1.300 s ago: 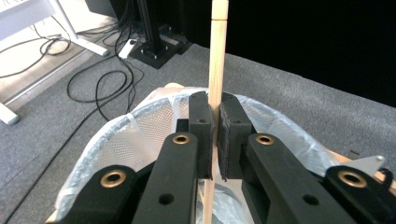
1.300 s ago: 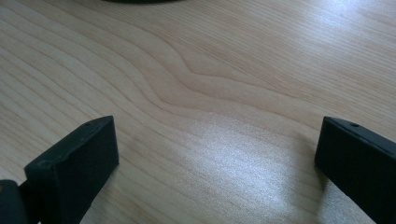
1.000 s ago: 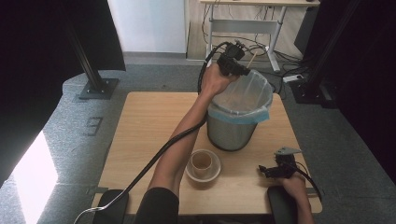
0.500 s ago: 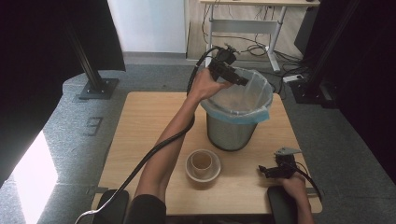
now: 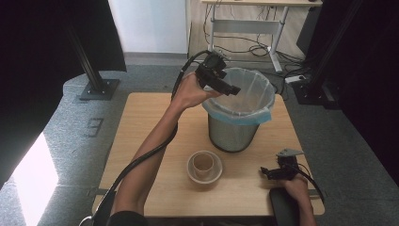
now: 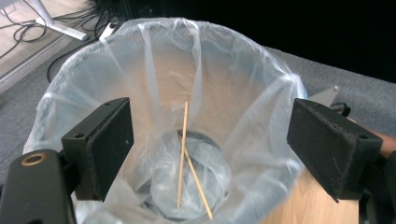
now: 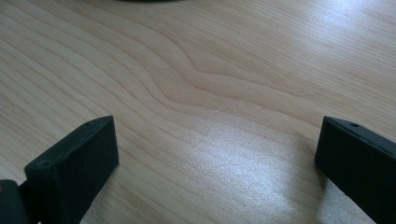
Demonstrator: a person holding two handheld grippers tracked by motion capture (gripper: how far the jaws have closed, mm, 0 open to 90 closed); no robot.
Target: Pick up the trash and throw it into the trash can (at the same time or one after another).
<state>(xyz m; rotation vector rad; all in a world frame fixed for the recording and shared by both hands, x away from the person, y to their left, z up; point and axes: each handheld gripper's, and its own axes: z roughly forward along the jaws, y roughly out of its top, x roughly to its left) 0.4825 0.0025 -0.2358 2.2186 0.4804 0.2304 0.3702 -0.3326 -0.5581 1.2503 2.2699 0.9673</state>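
Inside, two thin wooden sticks (image 6: 183,149) lie crossed.

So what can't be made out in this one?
- High view: inside of the bin, hidden by its liner; the two sticks appear in the left gripper view.
- High view: contents of the cup, too small.
- Right gripper view: right claw over bare table, its surroundings cut off.

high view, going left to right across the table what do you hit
Left gripper at the bin's rim → paper cup in its bowl → lined metal bin → right gripper near the table's right front corner.
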